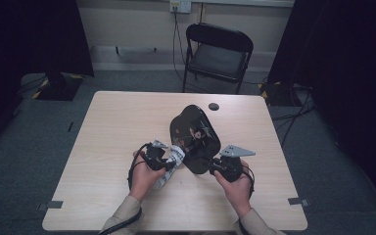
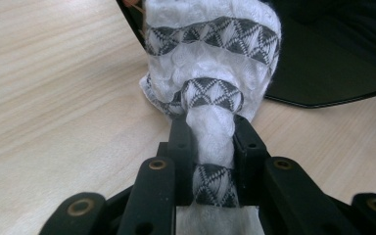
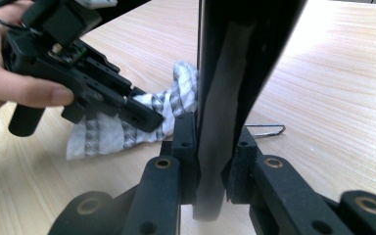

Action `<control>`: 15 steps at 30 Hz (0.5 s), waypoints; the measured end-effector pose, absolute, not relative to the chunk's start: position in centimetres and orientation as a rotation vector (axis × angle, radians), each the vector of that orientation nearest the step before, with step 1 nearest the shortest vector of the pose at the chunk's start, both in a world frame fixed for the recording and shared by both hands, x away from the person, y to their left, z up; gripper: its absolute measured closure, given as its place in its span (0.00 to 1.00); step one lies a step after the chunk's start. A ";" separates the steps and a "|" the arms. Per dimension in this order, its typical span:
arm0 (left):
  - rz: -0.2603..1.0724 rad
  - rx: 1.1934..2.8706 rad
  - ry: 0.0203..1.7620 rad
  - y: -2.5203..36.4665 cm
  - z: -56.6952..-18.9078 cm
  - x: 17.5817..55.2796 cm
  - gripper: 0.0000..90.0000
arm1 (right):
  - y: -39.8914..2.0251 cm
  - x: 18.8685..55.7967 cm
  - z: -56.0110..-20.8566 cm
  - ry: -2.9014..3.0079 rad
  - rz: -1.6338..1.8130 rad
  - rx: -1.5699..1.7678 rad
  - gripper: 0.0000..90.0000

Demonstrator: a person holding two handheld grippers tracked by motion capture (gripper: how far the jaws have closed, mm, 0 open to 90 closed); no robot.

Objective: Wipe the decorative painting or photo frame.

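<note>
Cloth (image 2: 210, 63) partly hidden behind glossy black tray (image 1: 196, 132)

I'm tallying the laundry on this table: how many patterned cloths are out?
1. The white cloth with grey triangle bands lies bunched on the table beside the black tray, pinched by the left gripper. More could be hidden behind the tray.

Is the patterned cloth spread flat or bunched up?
Bunched: the white patterned cloth is gathered into a twisted wad pinched between the left gripper jaws.
</note>
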State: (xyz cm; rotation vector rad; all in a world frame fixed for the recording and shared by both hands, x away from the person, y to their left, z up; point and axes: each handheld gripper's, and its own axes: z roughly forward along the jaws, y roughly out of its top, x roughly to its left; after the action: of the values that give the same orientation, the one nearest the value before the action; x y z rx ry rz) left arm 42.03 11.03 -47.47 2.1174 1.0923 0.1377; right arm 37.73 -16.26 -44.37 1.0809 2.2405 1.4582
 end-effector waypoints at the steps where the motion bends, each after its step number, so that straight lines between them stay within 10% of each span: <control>1: 0.136 2.102 1.096 11.2 -47.1 42.0 0.83 | -16.3 37.7 -44.4 2.241 1.458 1.081 0.87; 15: 0.307 1.971 0.972 12.4 -34.1 43.4 0.82 | -16.2 37.7 -44.4 2.240 1.456 1.084 0.87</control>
State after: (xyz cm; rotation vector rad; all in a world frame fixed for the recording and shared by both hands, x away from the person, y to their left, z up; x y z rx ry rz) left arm 43.38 12.41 -34.10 1.9706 0.9724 0.3070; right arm 37.70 -16.24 -44.38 1.0837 2.2396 1.4561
